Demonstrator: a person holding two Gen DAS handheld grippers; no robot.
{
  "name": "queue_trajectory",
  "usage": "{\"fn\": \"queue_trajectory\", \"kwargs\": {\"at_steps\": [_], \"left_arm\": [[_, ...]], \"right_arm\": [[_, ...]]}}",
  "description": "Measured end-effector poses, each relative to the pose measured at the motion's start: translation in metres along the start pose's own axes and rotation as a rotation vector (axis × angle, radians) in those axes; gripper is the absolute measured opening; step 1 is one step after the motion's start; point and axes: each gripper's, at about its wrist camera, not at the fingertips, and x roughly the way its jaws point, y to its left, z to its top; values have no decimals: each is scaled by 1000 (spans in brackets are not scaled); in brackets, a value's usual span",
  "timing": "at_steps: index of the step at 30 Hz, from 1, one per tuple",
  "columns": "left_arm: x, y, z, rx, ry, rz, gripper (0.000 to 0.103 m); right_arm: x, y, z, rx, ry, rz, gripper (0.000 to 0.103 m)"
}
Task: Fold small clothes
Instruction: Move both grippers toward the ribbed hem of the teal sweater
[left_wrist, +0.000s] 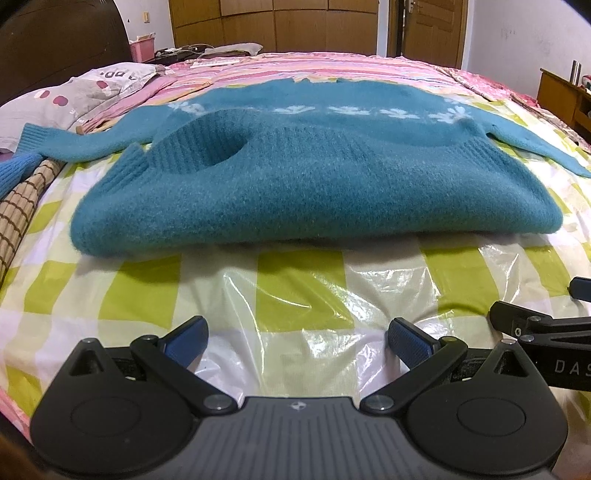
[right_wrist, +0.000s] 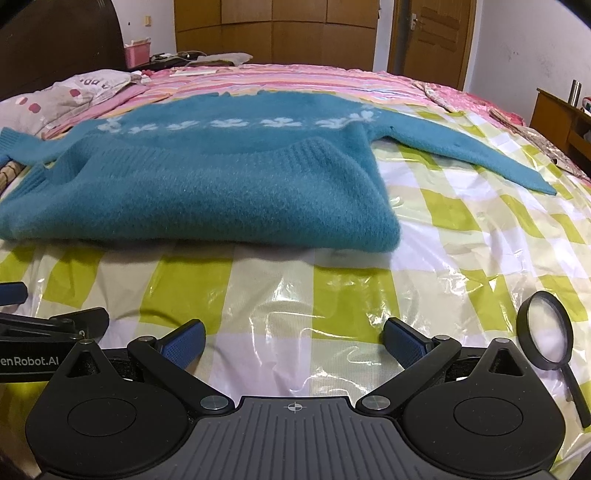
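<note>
— What are the tongs doing?

— Both are released. The left gripper (left_wrist: 297, 339) has its blue pads spread wide over the plastic sheet with nothing between them; the right gripper (right_wrist: 293, 339) is the same. Each shows in the other's view only as a black piece cut off at the edge, at 3 o'clock for the left camera and 9 o'clock for the right.

— And the garment?

— The teal sweater (left_wrist: 258, 177) lies at 12 o'clock from both, apart from the pads, its ribbed hem folded up over the body. A row of white flowers crosses the chest. One sleeve runs off toward 10 o'clock, the other (right_wrist: 461, 155) toward 2 o'clock.

— Anything hard to make out?

— The collar at the far edge is blurred. A magnifying glass (right_wrist: 548, 336) at 3 o'clock in the right view has its handle partly hidden behind the gripper body.

— The surroundings?

— A green-and-white checked cover (left_wrist: 303, 295) under clear plastic on a bed, pink striped bedding (left_wrist: 332, 62) beyond, a pillow (left_wrist: 74, 92) at 10 o'clock, wooden wardrobes (right_wrist: 277, 29) and a door (right_wrist: 436, 37) behind.
</note>
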Motion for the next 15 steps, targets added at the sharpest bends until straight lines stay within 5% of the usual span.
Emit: {"fn": "queue_trajectory", "kwargs": {"at_steps": [15], "left_arm": [[-5,-5,2,40,13,-15,103]], "right_arm": [[-7,-4,3,24,-3,22,96]]}}
